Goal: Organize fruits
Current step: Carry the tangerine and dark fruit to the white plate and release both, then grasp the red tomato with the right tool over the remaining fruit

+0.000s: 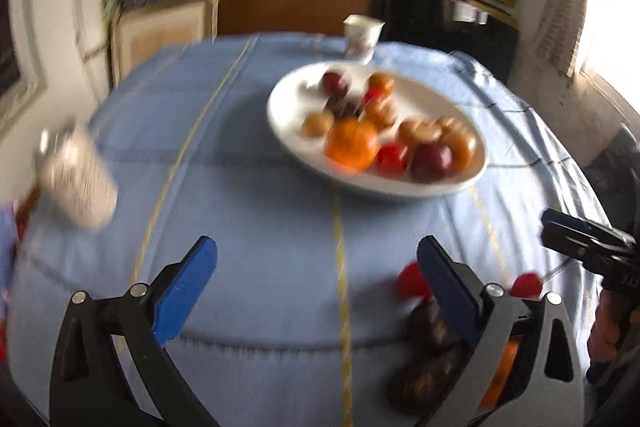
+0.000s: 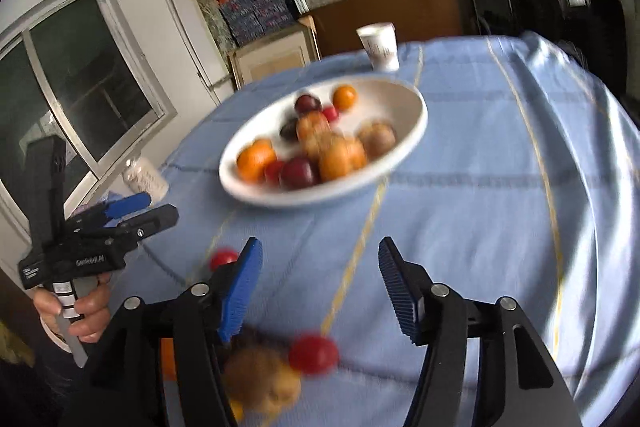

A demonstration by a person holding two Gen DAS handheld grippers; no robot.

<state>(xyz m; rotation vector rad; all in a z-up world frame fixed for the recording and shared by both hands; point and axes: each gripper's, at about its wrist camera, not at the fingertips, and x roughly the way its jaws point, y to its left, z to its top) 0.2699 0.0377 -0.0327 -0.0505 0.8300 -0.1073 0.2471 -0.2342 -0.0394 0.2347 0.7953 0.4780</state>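
Note:
A white bowl (image 1: 280,115) (image 2: 416,123) holds several fruits, among them a big orange (image 1: 352,143) and a dark red plum (image 2: 300,173). It stands on the blue tablecloth ahead of both grippers. My left gripper (image 1: 316,251) is open wide over bare cloth. Loose fruits lie by its right finger: a red one (image 1: 412,281), another red one (image 1: 526,285) and a dark one (image 1: 432,323). My right gripper (image 2: 320,247) is open with nothing between its tips. Below it lie a red fruit (image 2: 314,353) and a brown fruit (image 2: 260,379). Both views are blurred.
A white cup (image 1: 362,35) (image 2: 380,47) stands behind the bowl near the table's far edge. A white jar (image 1: 76,179) (image 2: 146,175) sits at the left edge. A hand (image 2: 88,311) holds the left gripper's handle. Stacked shelves and a window lie beyond the table.

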